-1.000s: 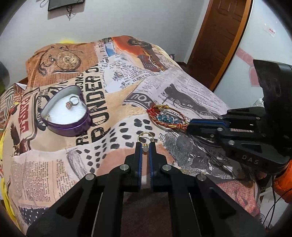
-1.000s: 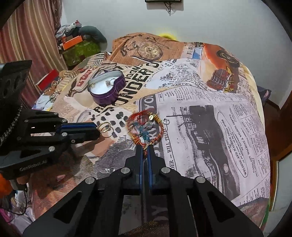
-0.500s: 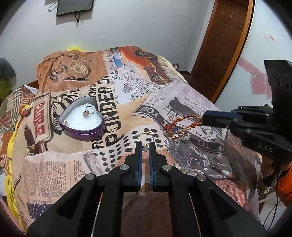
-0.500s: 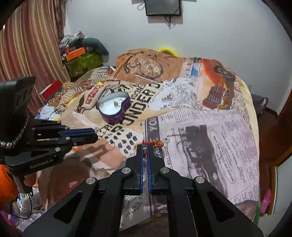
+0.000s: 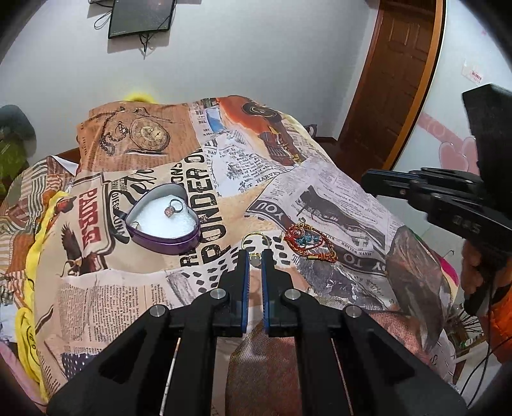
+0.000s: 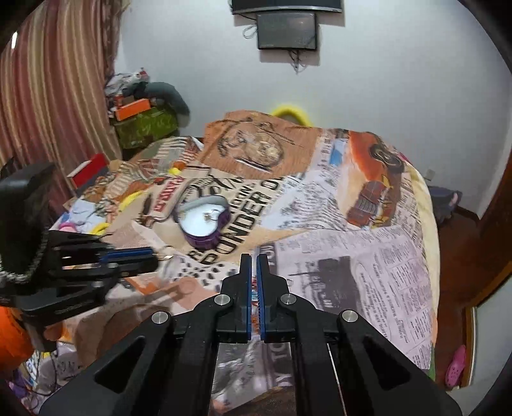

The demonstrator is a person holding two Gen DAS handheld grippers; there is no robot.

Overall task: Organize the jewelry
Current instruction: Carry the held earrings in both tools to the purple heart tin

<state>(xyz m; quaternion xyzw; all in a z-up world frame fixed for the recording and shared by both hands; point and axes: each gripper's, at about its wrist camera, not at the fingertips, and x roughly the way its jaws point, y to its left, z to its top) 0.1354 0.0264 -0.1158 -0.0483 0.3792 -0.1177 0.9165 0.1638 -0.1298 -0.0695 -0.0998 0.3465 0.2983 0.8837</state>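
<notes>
A purple heart-shaped box (image 5: 163, 220) with a white lining sits on the printed bedspread and holds a stone ring (image 5: 172, 208). It also shows in the right wrist view (image 6: 204, 224). My left gripper (image 5: 254, 256) is shut on a gold ring (image 5: 254, 244) and holds it above the bed. A red and gold bracelet (image 5: 308, 241) with blue beads lies on the bedspread to its right. My right gripper (image 6: 254, 259) is shut and empty, raised above the bed; it shows at the right of the left wrist view (image 5: 368, 182). The bracelet is hidden behind its fingers.
The bedspread (image 5: 320, 192) drops off at the right toward a wooden door (image 5: 393, 73). A curtain (image 6: 48, 96) and a pile of boxes and clothes (image 6: 144, 118) stand at the left. A wall-mounted screen (image 6: 288, 30) hangs on the far wall.
Both grippers have risen and drawn back from the bed. The right gripper lifted the bracelet, then let it go; it lies on the bedspread again. The left still holds the gold ring.
</notes>
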